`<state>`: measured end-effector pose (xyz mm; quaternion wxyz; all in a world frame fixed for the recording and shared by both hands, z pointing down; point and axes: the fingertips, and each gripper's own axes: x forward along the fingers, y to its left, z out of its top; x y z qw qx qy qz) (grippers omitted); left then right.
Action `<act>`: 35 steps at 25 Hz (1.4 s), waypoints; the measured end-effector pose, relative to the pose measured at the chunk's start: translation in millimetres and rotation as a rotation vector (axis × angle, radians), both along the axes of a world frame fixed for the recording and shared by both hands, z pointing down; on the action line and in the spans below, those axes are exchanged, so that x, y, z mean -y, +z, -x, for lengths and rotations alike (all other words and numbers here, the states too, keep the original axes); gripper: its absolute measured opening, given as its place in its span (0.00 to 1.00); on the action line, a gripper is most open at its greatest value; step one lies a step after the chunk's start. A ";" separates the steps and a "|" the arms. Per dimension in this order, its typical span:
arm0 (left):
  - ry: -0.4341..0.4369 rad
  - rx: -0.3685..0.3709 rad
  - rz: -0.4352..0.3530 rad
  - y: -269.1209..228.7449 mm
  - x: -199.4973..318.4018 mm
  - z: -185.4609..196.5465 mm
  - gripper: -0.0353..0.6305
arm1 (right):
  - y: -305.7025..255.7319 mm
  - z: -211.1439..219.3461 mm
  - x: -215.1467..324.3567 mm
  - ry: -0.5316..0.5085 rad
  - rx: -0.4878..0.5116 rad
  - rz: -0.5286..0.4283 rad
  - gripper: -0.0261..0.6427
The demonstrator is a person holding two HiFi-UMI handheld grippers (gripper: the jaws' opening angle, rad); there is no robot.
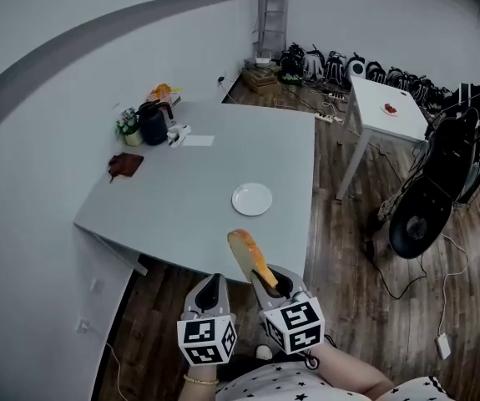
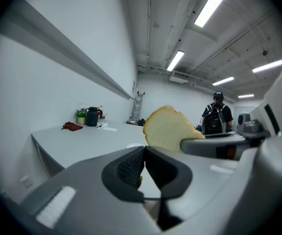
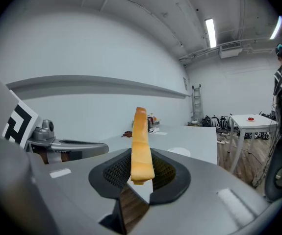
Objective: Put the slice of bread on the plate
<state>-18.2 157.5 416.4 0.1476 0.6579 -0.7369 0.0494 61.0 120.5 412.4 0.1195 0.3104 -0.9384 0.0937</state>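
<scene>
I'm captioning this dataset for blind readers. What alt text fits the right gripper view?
The right tongs pinch a pale, golden-crusted slice of bread upright on its edge. Beyond it lies a grey table carrying a round white plate, with a small white side table at the right.

No writing, brand or number legible anywhere. Cubes [image 1: 207, 341] on my left gripper [image 1: 213, 284] and right gripper [image 1: 268, 286]: square patterns only.
</scene>
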 end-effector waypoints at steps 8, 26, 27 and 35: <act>0.080 -0.060 0.018 12.4 95.5 16.5 0.07 | 18.9 6.4 86.7 0.111 -0.011 0.039 0.17; 0.326 0.038 0.082 61.6 309.6 92.7 0.07 | 107.4 105.2 274.3 0.279 -0.133 0.265 0.17; 0.333 0.032 0.088 66.1 315.2 95.2 0.07 | 113.8 109.8 279.6 0.285 -0.141 0.283 0.17; 0.354 -0.028 0.128 90.7 342.6 110.1 0.07 | 153.3 132.4 304.0 0.324 -0.181 0.430 0.17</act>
